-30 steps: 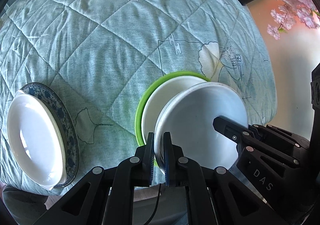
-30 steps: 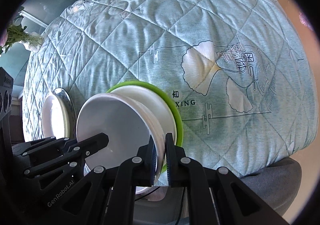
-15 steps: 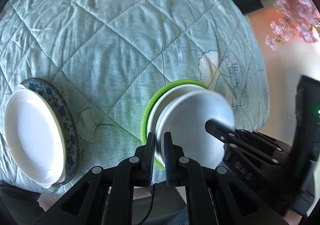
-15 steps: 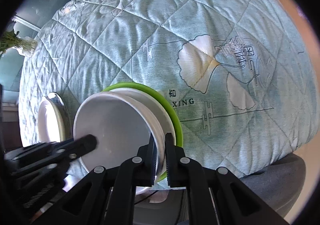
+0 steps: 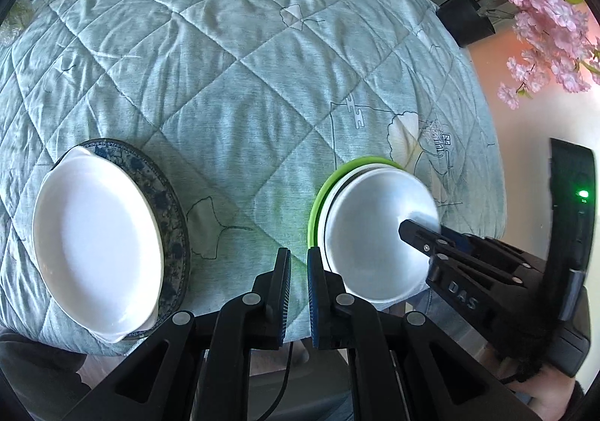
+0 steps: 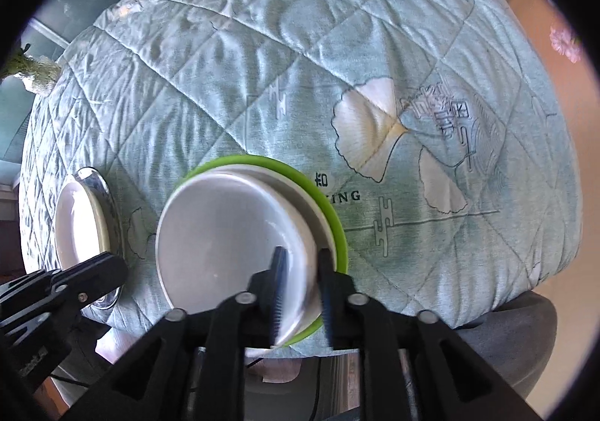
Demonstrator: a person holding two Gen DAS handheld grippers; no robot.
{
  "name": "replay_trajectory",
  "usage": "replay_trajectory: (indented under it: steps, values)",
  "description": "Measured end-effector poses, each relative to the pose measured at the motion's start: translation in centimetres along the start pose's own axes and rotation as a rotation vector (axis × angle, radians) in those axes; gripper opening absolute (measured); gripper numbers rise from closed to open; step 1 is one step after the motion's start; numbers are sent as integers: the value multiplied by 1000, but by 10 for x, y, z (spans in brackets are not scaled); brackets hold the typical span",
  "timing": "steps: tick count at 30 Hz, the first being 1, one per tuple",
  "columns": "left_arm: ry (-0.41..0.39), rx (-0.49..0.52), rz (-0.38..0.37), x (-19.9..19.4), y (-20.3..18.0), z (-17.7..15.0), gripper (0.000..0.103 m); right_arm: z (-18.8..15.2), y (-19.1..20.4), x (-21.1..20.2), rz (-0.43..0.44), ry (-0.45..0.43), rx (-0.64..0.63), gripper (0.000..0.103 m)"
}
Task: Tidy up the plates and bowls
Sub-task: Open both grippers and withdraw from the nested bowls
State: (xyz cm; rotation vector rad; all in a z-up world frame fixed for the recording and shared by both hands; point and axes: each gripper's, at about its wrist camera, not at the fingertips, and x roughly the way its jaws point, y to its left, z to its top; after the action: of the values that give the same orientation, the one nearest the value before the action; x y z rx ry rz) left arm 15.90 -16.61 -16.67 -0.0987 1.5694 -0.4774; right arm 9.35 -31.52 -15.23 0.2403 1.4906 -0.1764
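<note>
A pale teal quilted cloth (image 5: 232, 76), stitched in diamonds and printed with cream ginkgo leaves, dark line drawings and lettering, covers the desk. A plain white round bowl (image 5: 375, 237) sits in another white bowl (image 6: 315, 203), ringed by a lime-green plate (image 5: 314, 207). A glossy white oval dish (image 5: 93, 237) lies on a dark blue-and-white patterned plate (image 5: 170, 218). Both grippers are matte black with blue pads (image 5: 313, 293). Pink artificial blossoms (image 5: 543, 8) fill a corner.

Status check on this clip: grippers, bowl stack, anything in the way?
Left gripper empty, beside stack. Right gripper open astride white bowl rim. Bowl nested on green plate. Nothing in the way.
</note>
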Motion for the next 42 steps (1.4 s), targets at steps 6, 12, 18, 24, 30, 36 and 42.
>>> replay_trajectory:
  steps: [6,12,18,24,30,36,42]
  values:
    - [-108,64,59,-28,-4,-11,29,-5,0,-36,-5,-79,-51,54]
    - [-363,54,134,-86,-2,-35,101,-26,-9,-71,67,-162,-86,90]
    - [-388,73,160,-112,3,-54,97,-48,-12,-87,72,-212,-54,102]
    - [-392,118,116,-132,1,-79,0,-58,-17,-109,-48,-285,-47,42]
    - [-536,38,208,-155,0,-90,99,-63,-15,-117,-32,-310,-92,47]
    - [-545,31,251,-140,5,-86,101,-74,-6,-124,-6,-374,-156,102]
    - [-559,83,237,-133,-4,-88,101,-75,-8,-120,5,-357,-141,102]
